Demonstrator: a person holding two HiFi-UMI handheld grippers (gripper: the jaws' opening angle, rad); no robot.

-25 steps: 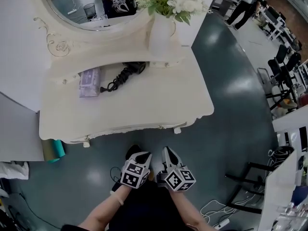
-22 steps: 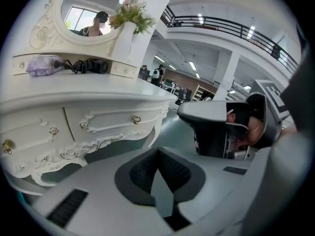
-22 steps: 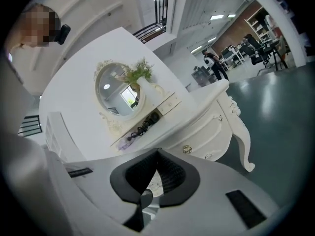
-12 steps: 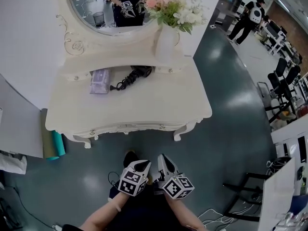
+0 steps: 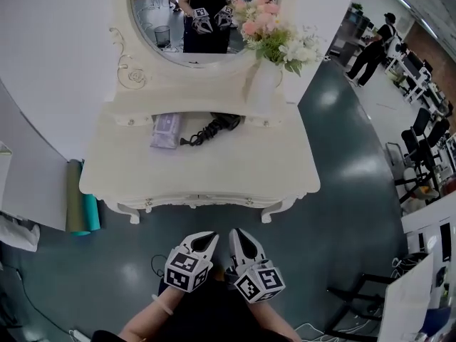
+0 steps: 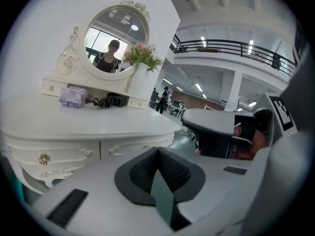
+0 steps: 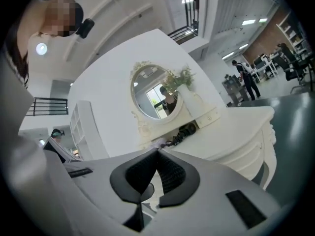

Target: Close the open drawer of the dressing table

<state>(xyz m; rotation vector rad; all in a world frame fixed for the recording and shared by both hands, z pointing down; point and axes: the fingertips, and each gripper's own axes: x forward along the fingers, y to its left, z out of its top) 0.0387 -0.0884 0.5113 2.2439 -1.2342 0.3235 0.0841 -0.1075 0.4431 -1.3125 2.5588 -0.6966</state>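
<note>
The white dressing table point(image 5: 214, 171) stands against the wall under an oval mirror point(image 5: 206, 16). Its drawer fronts point(image 5: 199, 202) with small brass knobs sit flush with the front edge; no drawer sticks out. In the left gripper view the drawer front point(image 6: 54, 157) also looks flush. My left gripper point(image 5: 210, 238) and right gripper point(image 5: 236, 234) hang side by side near my body, well short of the table's front. Both are shut with nothing between the jaws, as the left gripper point(image 6: 158, 151) and the right gripper point(image 7: 157, 154) show in their own views.
On the tabletop lie a purple pack point(image 5: 166, 130) and a black hair dryer with its cord point(image 5: 214, 127), beside a white vase of flowers point(image 5: 265, 84). Green and teal rolls point(image 5: 80, 205) lean left of the table. Chairs point(image 5: 420, 162) and a person point(image 5: 377, 38) are at the right.
The head view has tilted and shifted, so more of the mirror shows and the table sits more squarely ahead. Both grippers stayed shut, close together, a little lower in the frame.
</note>
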